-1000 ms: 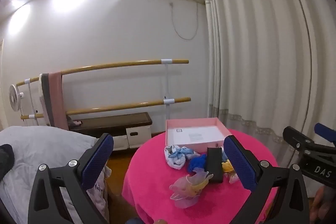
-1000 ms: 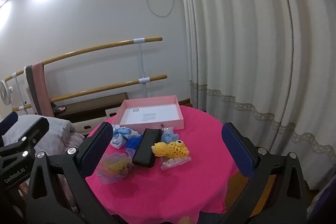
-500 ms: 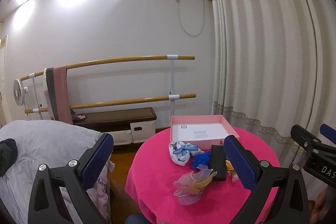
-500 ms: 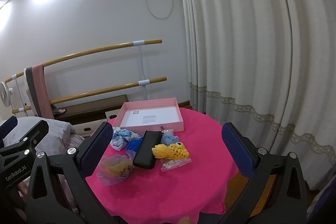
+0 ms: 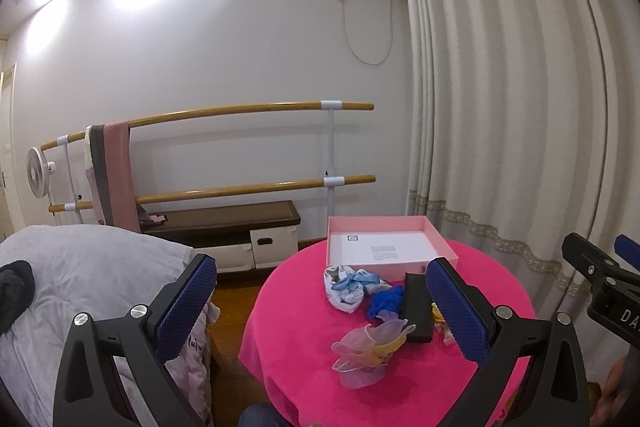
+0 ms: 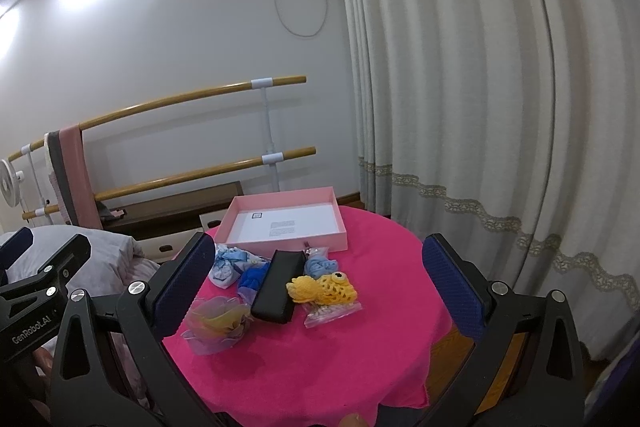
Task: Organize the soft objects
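Observation:
A round table under a hot-pink cloth point(image 5: 296, 311) point(image 6: 320, 367) holds an open pink box point(image 5: 388, 221) point(image 6: 304, 245) at its far side. In front of it lie a white-and-blue bow cloth point(image 5: 348, 283) point(image 6: 228, 265), a blue scrunchie point(image 5: 384, 301) point(image 6: 252, 277), a black case point(image 5: 416, 301) point(image 6: 276, 293), a pastel organza scrunchie point(image 5: 368, 347) point(image 6: 216, 319), a yellow crocheted fish point(image 6: 322, 289) on a clear bag point(image 6: 332, 311), and a light-blue scrunchie point(image 6: 318, 263). My left gripper point(image 5: 320, 307) and right gripper point(image 6: 318, 283) hover above the near edge, both open and holding nothing.
A bed with grey bedding point(image 5: 80, 267) stands left of the table. Behind it are a double wooden barre point(image 5: 240, 109), a low dark bench point(image 5: 224, 223) and a small fan point(image 5: 38, 173). Long curtains point(image 5: 520, 147) hang close on the right.
Both views have drifted slightly, and the table looks a little farther off in the left wrist view. Nothing on the table has moved. Both grippers stay open.

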A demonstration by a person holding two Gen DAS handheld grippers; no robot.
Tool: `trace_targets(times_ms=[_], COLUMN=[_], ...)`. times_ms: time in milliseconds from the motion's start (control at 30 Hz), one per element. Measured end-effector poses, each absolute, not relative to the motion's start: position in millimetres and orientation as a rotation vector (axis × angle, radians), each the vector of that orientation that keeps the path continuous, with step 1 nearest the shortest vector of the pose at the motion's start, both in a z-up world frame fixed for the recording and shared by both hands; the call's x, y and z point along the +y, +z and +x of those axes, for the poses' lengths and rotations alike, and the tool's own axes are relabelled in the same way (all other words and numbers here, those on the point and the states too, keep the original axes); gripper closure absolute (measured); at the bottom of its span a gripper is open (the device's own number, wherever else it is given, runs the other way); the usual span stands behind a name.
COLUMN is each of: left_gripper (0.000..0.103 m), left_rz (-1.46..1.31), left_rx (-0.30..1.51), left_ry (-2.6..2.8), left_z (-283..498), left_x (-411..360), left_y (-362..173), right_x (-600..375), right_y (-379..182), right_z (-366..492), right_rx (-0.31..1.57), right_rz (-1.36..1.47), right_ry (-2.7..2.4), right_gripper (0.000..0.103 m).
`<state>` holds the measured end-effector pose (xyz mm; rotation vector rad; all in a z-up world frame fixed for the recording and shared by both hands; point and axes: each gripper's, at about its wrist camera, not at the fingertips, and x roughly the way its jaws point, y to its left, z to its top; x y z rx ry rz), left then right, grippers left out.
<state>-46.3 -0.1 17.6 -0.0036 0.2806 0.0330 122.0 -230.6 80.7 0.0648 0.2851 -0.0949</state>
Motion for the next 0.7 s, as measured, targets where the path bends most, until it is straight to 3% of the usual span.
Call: trace_targets(times_ms=[700], left_gripper=[0.000], left_rz=[-0.015], left_rx=[0.296], left_ry=[0.035], left_z=[-37], left_x=[5], left_y=[7], right_x=[-231], right_y=[74], right_z=[122], right_rx=[0.296], right_rz=[0.062], right_ry=[-0.093], right_gripper=[0.000])
